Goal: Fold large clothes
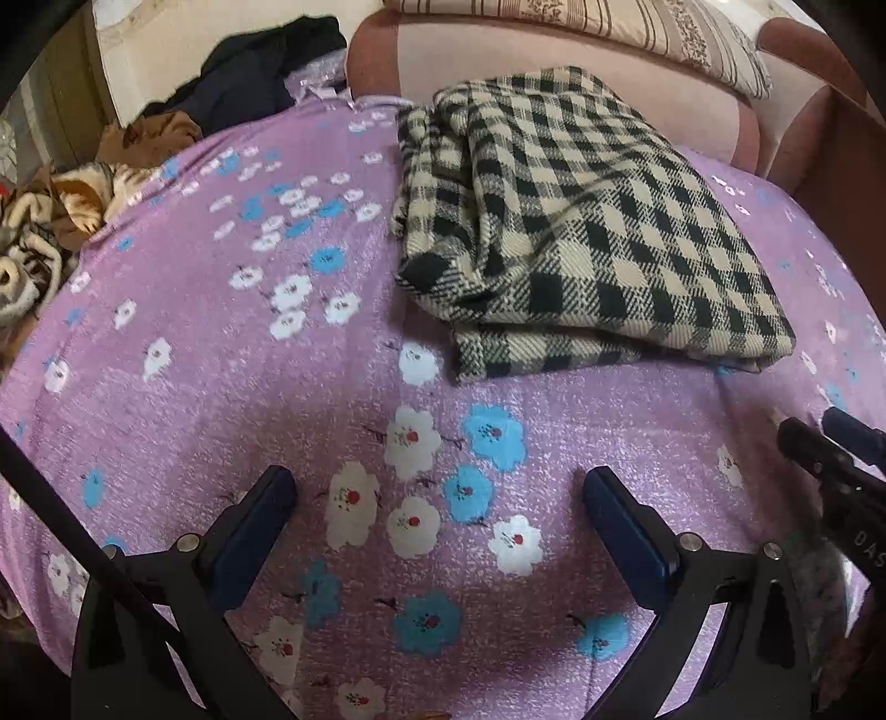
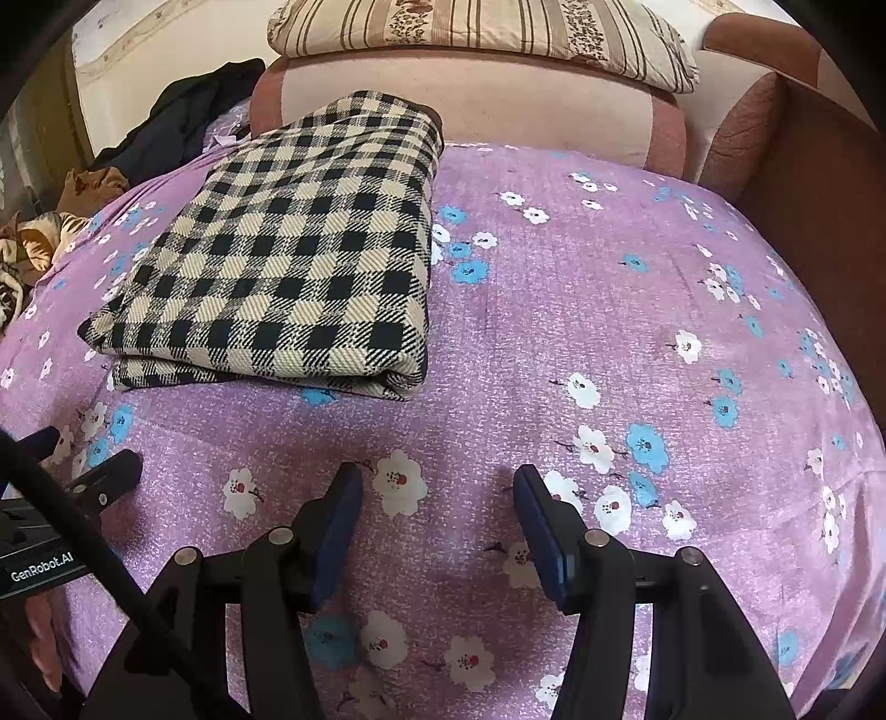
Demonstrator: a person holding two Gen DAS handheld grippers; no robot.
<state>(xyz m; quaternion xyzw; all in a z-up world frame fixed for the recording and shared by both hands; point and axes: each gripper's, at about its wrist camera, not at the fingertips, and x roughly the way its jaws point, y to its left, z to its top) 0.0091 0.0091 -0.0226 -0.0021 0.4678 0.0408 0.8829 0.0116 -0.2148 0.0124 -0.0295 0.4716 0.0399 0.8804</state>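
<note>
Here, in the left wrist view, the left gripper (image 1: 440, 493) hangs over the purple flowered sheet (image 1: 194, 387) with its jaws spread wide. Nothing lies between the two blue pads (image 1: 260, 531); only the printed white and blue flowers show in the gap, and whether the tips touch the sheet I cannot tell. The checked garment (image 1: 587, 232), black and cream, lies folded into a thick rectangle ahead and to the right of the jaws, well apart from them, its far end near the pink sofa back (image 1: 554, 66). A striped pillow (image 1: 609, 27) rests on top of that back. At the right edge the tips of the right gripper (image 1: 830, 437) come into view, just above the sheet. A heap of dark and brown clothes (image 1: 166, 122) sits off the sheet at the far left.

In the right wrist view, the right gripper (image 2: 437, 487) is released too, its jaws parted about halfway, with bare sheet (image 2: 609, 304) between the pads (image 2: 338, 526). They grasp nothing. The folded checked garment (image 2: 288, 249) lies ahead and to the left, apart from the fingertips, its folded edge facing the camera. The left gripper (image 2: 83, 459) shows at the left edge, near the garment's near corner without touching it.
</note>
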